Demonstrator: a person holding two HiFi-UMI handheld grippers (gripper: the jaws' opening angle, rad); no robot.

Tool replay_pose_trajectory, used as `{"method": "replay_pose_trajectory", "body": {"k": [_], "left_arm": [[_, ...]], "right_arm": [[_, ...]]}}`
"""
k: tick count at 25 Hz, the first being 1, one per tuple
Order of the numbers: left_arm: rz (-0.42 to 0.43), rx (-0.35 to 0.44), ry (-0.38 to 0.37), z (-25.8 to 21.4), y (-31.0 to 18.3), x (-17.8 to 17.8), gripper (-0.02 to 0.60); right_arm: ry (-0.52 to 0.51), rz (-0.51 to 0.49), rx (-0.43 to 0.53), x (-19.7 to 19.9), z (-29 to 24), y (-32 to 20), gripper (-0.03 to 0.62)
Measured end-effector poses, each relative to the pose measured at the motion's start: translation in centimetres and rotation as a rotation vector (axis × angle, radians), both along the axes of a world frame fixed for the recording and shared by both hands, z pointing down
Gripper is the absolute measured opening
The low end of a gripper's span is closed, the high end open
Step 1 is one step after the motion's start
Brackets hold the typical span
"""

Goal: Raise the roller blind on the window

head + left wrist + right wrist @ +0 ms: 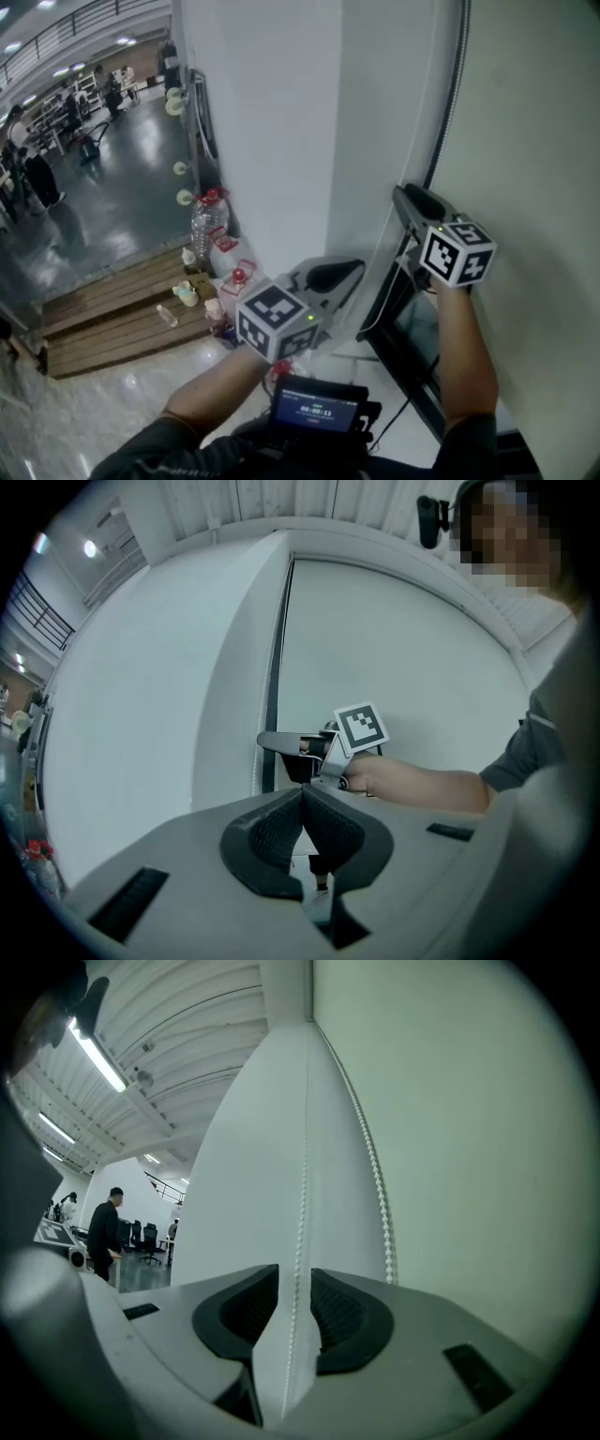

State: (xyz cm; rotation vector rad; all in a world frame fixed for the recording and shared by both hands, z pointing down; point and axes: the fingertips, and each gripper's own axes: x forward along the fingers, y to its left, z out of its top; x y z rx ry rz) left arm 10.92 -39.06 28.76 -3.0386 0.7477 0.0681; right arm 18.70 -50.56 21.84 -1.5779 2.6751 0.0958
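The cream roller blind [534,141] hangs lowered over the window, beside the black frame [448,103]. Its white bead chain [302,1194] drops in two strands along the blind's left edge. My right gripper [295,1312] is open, raised against the frame [409,199]; one strand runs between its pads without being pressed, and the other strand [375,1204] hangs just to its right. My left gripper [352,272] sits lower and to the left, with its jaws shut [305,808]. Whether the chain is pinched in them does not show. The left gripper view also shows the right gripper [281,744] ahead.
A white pillar [272,122] stands left of the window. Large water bottles [208,220] and small items sit at its foot by wooden boards [122,309]. A small screen device [317,409] hangs at my chest. People stand far off in the hall [103,1232].
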Motion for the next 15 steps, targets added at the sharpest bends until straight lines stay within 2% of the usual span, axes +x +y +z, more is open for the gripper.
{"method": "replay_pose_trajectory", "body": {"k": [5,6,8,15], "left_arm": [[-0.011,-0.008,-0.003,0.1,0.4,-0.3,-0.008],[-0.014,-0.014,-0.008,0.4,0.4,-0.4,-0.009],[-0.025,-0.017,-0.008,0.6,0.5,-0.8,-0.008],[-0.037,-0.028,0.036,0.6,1.0,-1.6,-0.008]], "right_arm": [[-0.006,-0.057,0.004,-0.5,-0.3,-0.4,0.126],[-0.004,-0.067,0.003,-0.7,-0.2,-0.5,0.110],[-0.003,-0.075,0.003,-1.0,0.0,-0.4,0.006],[-0.008,-0.112,0.040,-1.4,0.7,4.6,0.000]]}}
